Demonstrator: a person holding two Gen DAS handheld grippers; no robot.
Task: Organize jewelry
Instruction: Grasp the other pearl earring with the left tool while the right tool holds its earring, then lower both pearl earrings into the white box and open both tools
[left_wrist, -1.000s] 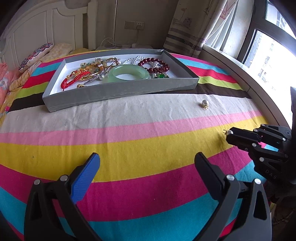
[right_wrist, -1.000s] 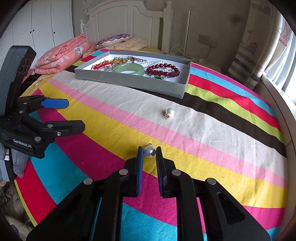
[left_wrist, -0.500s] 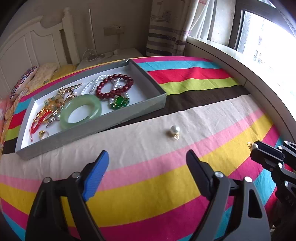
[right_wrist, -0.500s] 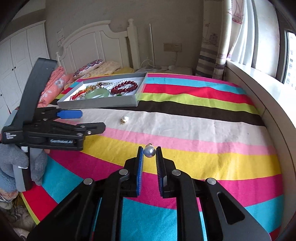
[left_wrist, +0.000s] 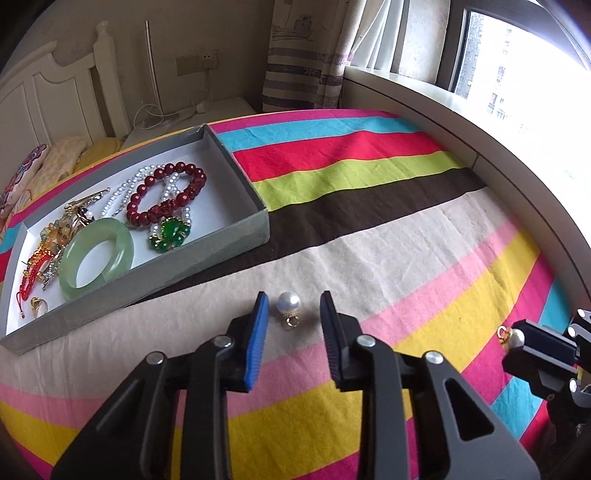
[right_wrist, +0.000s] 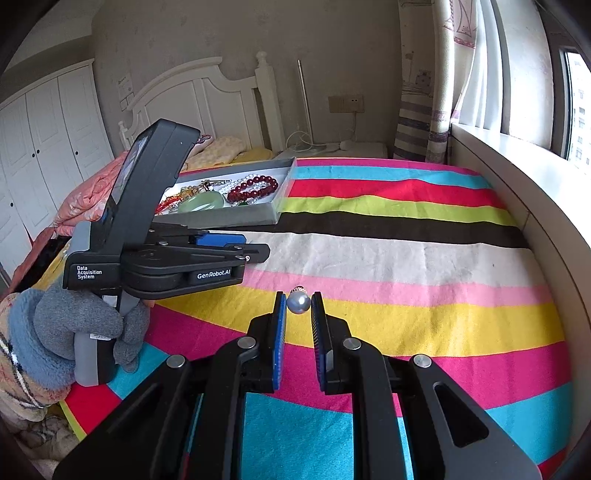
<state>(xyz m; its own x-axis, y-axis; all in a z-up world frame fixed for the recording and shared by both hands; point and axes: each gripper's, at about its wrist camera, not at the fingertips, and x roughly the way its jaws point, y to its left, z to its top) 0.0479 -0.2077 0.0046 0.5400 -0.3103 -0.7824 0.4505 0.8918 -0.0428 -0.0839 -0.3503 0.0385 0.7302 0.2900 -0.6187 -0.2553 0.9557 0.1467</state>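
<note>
A white pearl earring (left_wrist: 289, 305) with a gold ring lies on the beige stripe of the striped bedspread (left_wrist: 406, 258). My left gripper (left_wrist: 291, 314) is open, its fingers on either side of that pearl without touching it. My right gripper (right_wrist: 298, 304) is shut on a second pearl earring (right_wrist: 298, 302) and holds it above the bed; it also shows at the right edge of the left wrist view (left_wrist: 515, 338). The grey jewelry box (left_wrist: 236, 236) holds a green jade bangle (left_wrist: 96, 258), a dark red bead bracelet (left_wrist: 166, 194), a green pendant (left_wrist: 170, 236) and several other pieces.
A white headboard (right_wrist: 207, 99) and pillows (right_wrist: 221, 146) stand behind the box. A window ledge (left_wrist: 461, 122) runs along the bed's right side. A gloved hand (right_wrist: 74, 325) holds the left gripper's body (right_wrist: 147, 229), which hides part of the box in the right wrist view.
My left gripper moved forward and right to the lying pearl and narrowed its opening around it. My right gripper stayed shut on its pearl and swung a little.
</note>
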